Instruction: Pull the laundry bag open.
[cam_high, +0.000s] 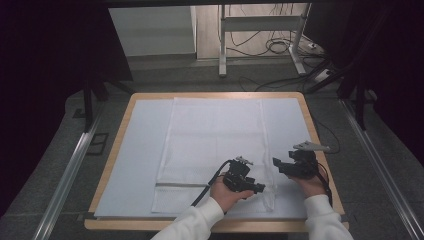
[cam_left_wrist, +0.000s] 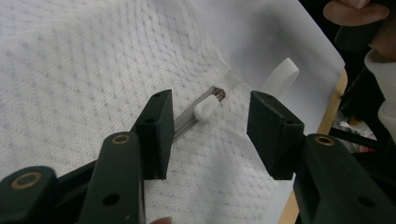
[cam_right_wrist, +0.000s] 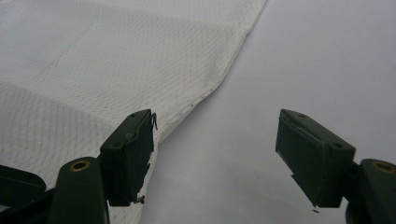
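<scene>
While your left gripper (cam_left_wrist: 205, 123) hovers over the near right corner of the mesh laundry bag (cam_high: 215, 145), its jaws stand half apart with the white zipper pull (cam_left_wrist: 206, 108) between them, not yet pinched. The zipper track (cam_left_wrist: 187, 122) runs from that pull toward seven o'clock in the left gripper view, and a white hanging loop (cam_left_wrist: 280, 77) sticks out past the corner at one o'clock. In the high view your left gripper (cam_high: 260, 189) sits at five o'clock of the bag, pointing toward three o'clock. The bag lies flat with its long axis running twelve to six, zipper band across the near end. Your right gripper (cam_high: 277, 165) waits just beside the bag's right edge, jaws wide and empty over the pale mat (cam_high: 135, 150). The table's wooden rim (cam_high: 320, 150) is close at three o'clock of your right hand, so room there is tight; the mat at nine o'clock of the bag lies open.
</scene>
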